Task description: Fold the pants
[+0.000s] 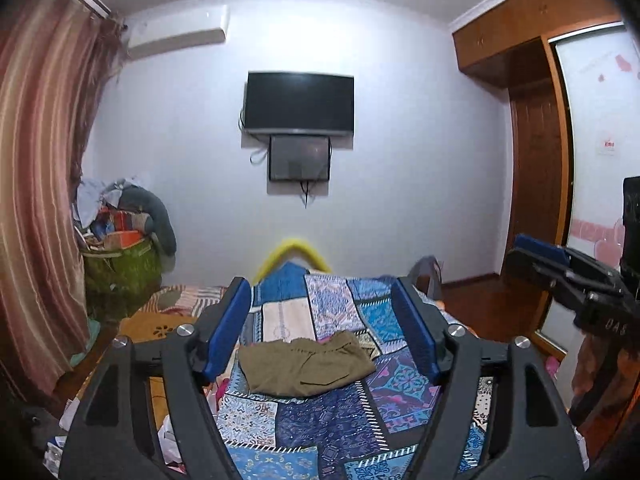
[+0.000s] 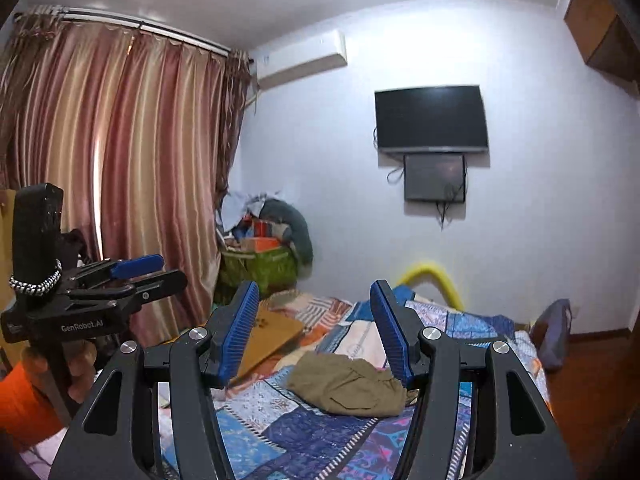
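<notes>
White walls close the bedroom in the left wrist view, with a dark television (image 1: pixel 299 104) mounted on the far wall and a smaller dark screen (image 1: pixel 299 159) just under it. An air conditioner (image 1: pixel 178 33) hangs high near the striped curtain (image 1: pixel 44 160) on the left side. A brown wardrobe (image 1: pixel 520 52) stands at the right. Below, the bed (image 1: pixel 320 420) is covered with a patchwork blanket in blue tones. The olive pants (image 1: pixel 306 368) lie on this blanket, loosely bunched, between the two blue fingers of the left tool (image 1: pixel 324 328), but farther away and not touched by them. The fingers of the left tool are wide apart and hold nothing. At the right edge the right tool (image 1: pixel 538 254) is seen from the side, up in the air.

Seen from the right wrist, the same curtain (image 2: pixel 120 168) fills the left half, and a green basket (image 2: pixel 260 270) full of clothes stands in the corner beside it. The television (image 2: pixel 432 120) is at the right of the wall. The pants (image 2: pixel 348 386) rest on the bed (image 2: pixel 280 420), partly behind the right finger of the right tool (image 2: pixel 314 330). This tool has its fingers apart and is empty. The left tool (image 2: pixel 150 270) appears at the left, held in a hand (image 2: pixel 76 368), away from the pants.
</notes>
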### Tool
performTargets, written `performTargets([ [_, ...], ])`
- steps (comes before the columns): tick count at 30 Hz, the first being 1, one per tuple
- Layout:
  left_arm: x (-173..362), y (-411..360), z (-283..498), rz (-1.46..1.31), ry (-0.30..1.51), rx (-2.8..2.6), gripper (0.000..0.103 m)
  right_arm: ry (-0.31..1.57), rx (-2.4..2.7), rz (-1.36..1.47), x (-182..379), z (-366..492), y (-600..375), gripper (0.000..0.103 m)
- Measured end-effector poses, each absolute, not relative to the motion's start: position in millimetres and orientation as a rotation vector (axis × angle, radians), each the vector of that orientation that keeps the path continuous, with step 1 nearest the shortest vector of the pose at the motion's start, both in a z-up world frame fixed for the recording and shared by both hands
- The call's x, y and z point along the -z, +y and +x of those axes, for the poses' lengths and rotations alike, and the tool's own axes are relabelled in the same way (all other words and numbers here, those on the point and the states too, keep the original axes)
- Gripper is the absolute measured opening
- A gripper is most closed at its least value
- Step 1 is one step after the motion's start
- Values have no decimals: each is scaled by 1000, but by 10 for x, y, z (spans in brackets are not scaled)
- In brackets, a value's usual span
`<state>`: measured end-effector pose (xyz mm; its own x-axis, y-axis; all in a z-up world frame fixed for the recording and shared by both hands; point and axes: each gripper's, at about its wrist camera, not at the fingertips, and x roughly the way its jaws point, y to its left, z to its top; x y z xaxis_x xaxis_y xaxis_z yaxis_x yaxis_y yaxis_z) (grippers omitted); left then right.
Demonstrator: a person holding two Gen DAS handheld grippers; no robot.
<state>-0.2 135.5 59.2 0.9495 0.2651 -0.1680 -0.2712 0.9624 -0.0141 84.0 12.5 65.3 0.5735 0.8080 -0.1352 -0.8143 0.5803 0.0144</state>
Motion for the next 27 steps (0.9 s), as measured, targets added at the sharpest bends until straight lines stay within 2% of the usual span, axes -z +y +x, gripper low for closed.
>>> performTargets([
  [4,-553,1207,-223,-11,115,-296,85,124,-943,-65,-581,745,136,54],
  [6,-534,1157,-298,-11,103,-288,91,123,-934,-57,-564,709,115,60],
  [7,-526,1141,-324,-12,99,-283,92,125,-933,-45,-564,679,88,69],
  [11,-509,1075,-417,-14,85,-276,103,141,-932,-27,-531,652,51,75],
  [19,-428,1072,-461,-41,95,-275,103,129,-879,-11,-480,567,-27,101],
  [27,-378,1148,-452,-68,103,-286,103,138,-859,13,-448,538,-71,103],
])
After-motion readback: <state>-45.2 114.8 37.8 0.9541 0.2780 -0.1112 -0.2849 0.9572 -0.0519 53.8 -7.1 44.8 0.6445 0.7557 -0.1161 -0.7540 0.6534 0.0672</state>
